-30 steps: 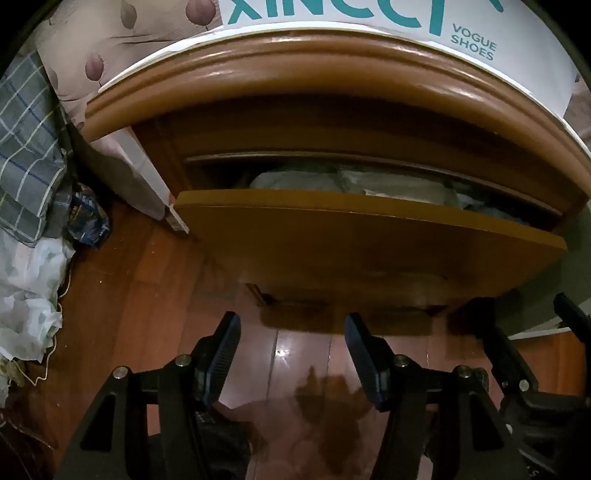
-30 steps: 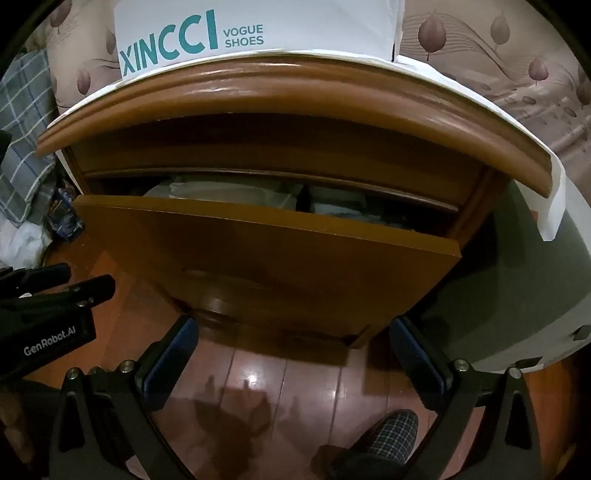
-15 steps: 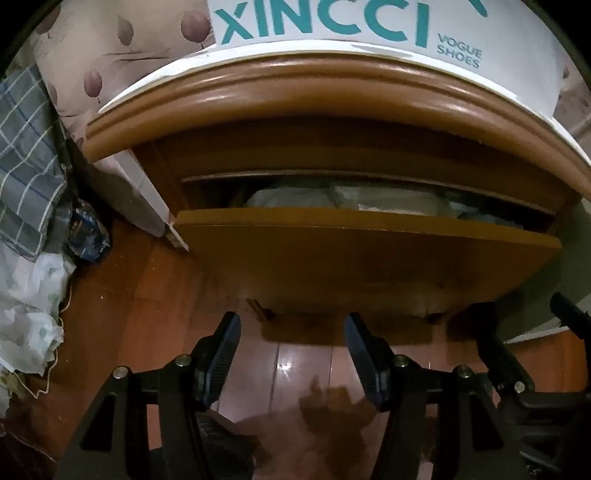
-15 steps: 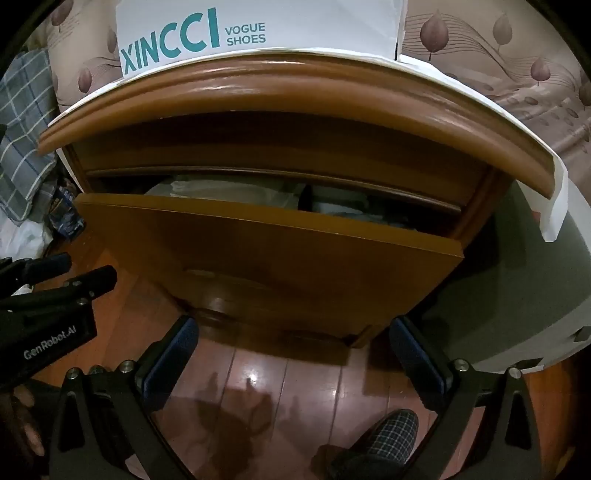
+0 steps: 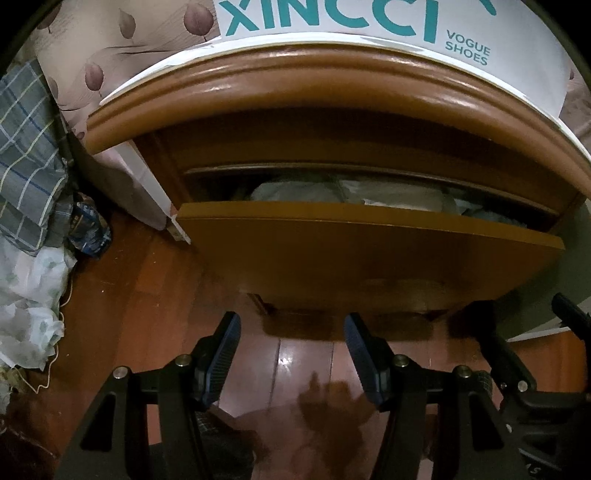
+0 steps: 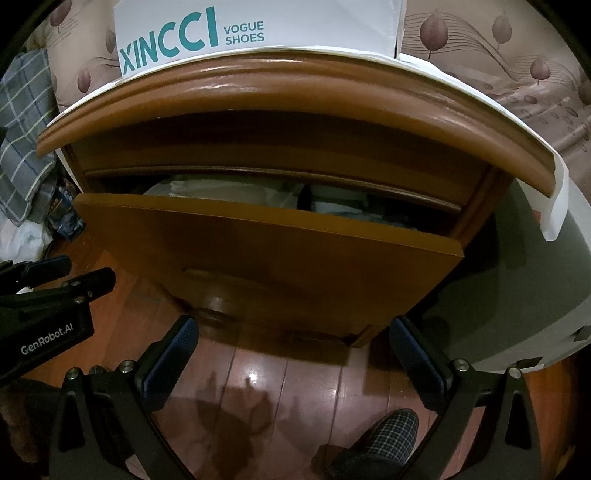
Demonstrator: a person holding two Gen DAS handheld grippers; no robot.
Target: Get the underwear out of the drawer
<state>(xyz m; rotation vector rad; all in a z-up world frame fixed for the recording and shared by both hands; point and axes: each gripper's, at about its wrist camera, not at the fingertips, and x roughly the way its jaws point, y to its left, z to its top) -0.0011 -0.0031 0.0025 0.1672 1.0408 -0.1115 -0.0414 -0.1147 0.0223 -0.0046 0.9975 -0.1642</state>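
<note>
underwear [image 5: 369,192] lies in the open drawer [image 5: 351,251] under a "xincci vogue shoes" box [image 6: 258,29]; both grippers gape, empty.

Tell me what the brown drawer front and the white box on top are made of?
The brown drawer front looks like smooth, satin-finished wood or wood veneer; it shines only faintly. The white box with teal letters looks like matte printed cardboard, flat-sided with sharp edges.
</note>
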